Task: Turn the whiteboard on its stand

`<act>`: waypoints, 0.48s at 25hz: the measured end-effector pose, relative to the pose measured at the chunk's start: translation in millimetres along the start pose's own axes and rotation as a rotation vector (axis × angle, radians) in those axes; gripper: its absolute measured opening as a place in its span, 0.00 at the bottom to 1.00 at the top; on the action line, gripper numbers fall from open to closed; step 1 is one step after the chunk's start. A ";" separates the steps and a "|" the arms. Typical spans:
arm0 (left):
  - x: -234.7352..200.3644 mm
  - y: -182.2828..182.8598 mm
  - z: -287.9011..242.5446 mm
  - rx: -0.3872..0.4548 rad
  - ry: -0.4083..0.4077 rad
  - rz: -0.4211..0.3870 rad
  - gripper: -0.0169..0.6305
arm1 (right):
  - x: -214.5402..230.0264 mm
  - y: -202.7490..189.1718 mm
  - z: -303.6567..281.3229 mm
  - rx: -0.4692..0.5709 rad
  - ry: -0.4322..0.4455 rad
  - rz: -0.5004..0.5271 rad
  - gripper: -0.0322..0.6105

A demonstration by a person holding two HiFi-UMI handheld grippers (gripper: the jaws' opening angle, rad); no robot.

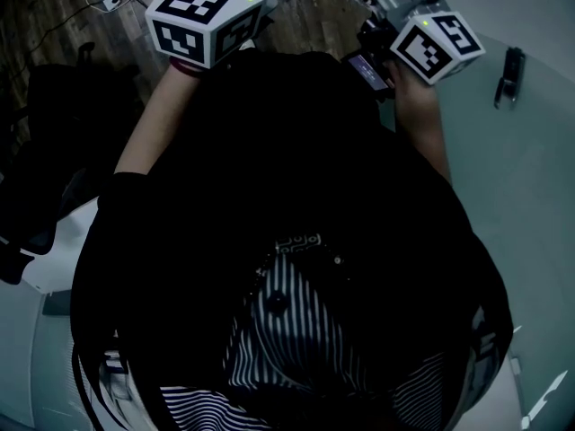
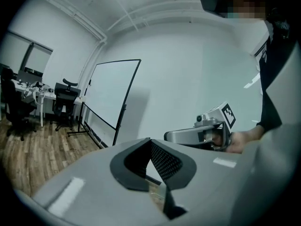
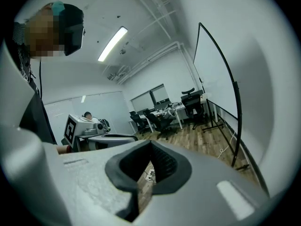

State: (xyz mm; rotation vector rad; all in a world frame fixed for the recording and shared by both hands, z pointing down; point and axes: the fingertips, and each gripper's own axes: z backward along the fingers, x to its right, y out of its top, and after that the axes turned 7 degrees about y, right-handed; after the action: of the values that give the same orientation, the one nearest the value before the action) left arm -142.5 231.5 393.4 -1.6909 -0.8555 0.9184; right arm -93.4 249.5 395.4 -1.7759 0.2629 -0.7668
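Seeing left forearm (image 1: 144, 128) and right forearm (image 1: 429, 126) pushed out ahead of the chest in head view, side by side, marker cubes (image 1: 211, 16) on top. I read the left gripper (image 2: 150, 149) as pointing roughly level, jaws pressed together, nothing between them. The right gripper (image 3: 150, 154) is the same: clenched, empty. The whiteboard (image 2: 111, 95) is upright on its black stand (image 3: 236, 126) on the wood floor (image 2: 28, 149), well apart from both grippers: left of centre in left gripper view, along the right edge in right gripper view.
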 end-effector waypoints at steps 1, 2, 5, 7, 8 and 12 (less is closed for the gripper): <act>-3.6 -0.1 -4.7 -0.001 -0.002 -0.005 0.02 | 5.3 0.3 -2.8 0.002 -0.001 -0.001 0.05; -6.8 -0.7 -8.2 0.000 -0.003 -0.004 0.02 | 9.8 0.2 -5.1 0.002 -0.004 -0.004 0.05; -20.4 -5.1 -17.7 0.000 -0.004 0.017 0.02 | 22.2 1.4 -15.9 0.003 -0.015 -0.008 0.05; -27.0 -7.0 -22.8 -0.004 -0.012 0.037 0.02 | 25.4 5.0 -23.7 0.004 -0.015 -0.005 0.05; -26.3 -6.8 -24.3 -0.004 -0.020 0.044 0.02 | 24.8 5.7 -24.6 0.003 -0.014 -0.003 0.05; -22.3 0.4 -34.1 0.007 -0.031 0.011 0.02 | 35.8 6.1 -23.0 -0.015 -0.014 -0.010 0.05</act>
State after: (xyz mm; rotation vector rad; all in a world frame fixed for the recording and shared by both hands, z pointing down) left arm -122.8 197.7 404.6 -1.6805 -0.8633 0.9563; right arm -79.1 210.6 406.6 -1.7972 0.2505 -0.7611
